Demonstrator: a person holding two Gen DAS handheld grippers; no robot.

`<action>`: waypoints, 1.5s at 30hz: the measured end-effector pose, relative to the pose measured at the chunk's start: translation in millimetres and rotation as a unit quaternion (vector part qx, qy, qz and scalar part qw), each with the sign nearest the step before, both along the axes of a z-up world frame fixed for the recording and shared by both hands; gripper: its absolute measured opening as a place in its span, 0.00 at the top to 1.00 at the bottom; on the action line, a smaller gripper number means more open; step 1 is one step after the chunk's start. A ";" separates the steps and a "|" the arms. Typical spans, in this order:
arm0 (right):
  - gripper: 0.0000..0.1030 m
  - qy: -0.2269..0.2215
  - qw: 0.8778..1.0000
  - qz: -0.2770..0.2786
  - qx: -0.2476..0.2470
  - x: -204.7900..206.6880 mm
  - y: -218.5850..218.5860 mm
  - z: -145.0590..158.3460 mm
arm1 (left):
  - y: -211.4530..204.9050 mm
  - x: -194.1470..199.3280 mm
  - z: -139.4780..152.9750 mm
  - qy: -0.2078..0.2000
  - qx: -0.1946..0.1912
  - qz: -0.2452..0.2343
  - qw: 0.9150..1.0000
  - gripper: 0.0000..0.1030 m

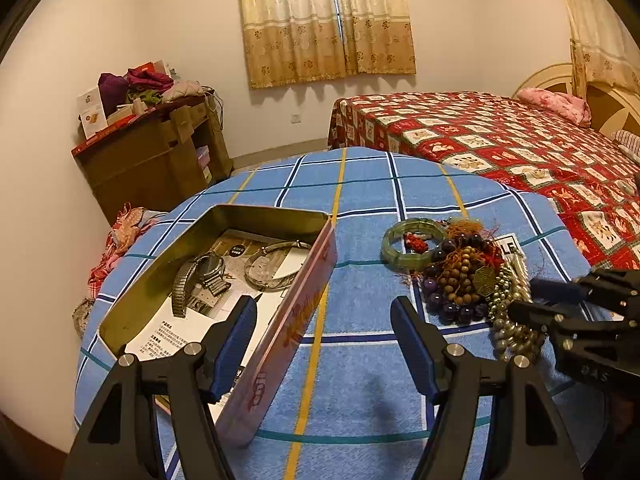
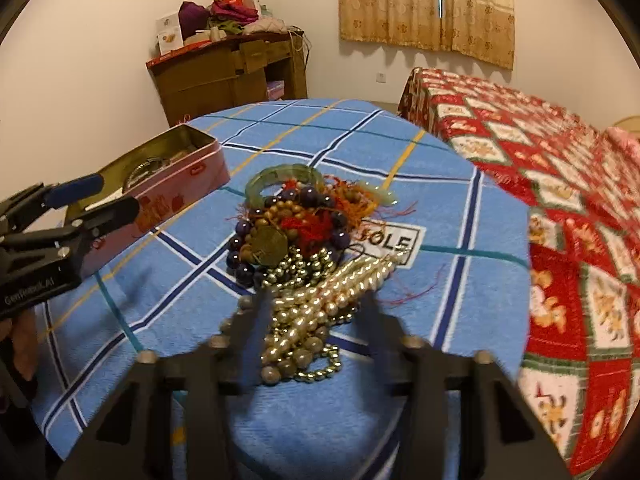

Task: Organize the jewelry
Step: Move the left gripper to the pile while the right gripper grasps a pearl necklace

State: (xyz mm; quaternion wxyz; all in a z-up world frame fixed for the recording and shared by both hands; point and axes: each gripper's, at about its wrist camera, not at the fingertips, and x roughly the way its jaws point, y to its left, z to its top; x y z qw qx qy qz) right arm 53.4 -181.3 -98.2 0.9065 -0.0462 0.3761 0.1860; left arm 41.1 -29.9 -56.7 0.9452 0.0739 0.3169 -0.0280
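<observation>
Pearl strands (image 2: 320, 312) lie nearest the right gripper (image 2: 316, 320), a pale bundle whose long axis runs from the near left up to the far right, straight out ahead of the jaws. Those jaws straddle the near end of the bundle; they are blurred, so I cannot tell whether the pads press on the pearls or stand just clear of them. Judging from this, the pearls are the piece to be lifted first, and the right hand is far the nearer of the two.

At the left of the table stands the open tin (image 1: 280, 320), already holding a watch (image 1: 200, 276) and a thin metal bangle (image 1: 272, 264) on printed paper. The left gripper (image 1: 324, 336) hovers over its near right wall with its jaws wide apart and nothing between them, one finger above the tin's inside, the other over bare cloth.

To the right of the tin, well apart from it, sits the jewelry heap (image 1: 460, 272): a green jade bangle (image 1: 412, 244) at the far edge, purple and wooden beads with red cord in the middle, the pearls at the near right.

A blue checked tablecloth (image 1: 360, 380) covers the round table. Beyond it are a brown cabinet (image 1: 160, 156) piled with clothes at the far left, curtains (image 1: 324, 20) on the far wall, and a bed (image 1: 500, 140) with a red patterned cover at the right.
</observation>
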 end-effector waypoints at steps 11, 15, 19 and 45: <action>0.92 -0.032 0.999 -0.006 0.018 -11.3 -17.9 17.9 | -6.4 -0.4 2.8 0.002 -0.006 -0.011 1.000 0.33; 0.92 -0.056 0.998 -0.016 0.006 -14.1 -20.9 29.1 | -9.2 2.8 1.9 0.007 -0.008 -0.014 1.000 0.33; 0.91 -0.024 0.999 -0.020 -0.009 -2.8 -25.3 19.5 | -11.5 5.7 0.5 0.014 -0.009 -0.018 1.000 0.33; 0.85 -0.011 1.000 -0.015 0.013 10.6 -21.5 14.0 | -29.7 18.8 -2.9 0.025 -0.026 -0.036 0.999 0.33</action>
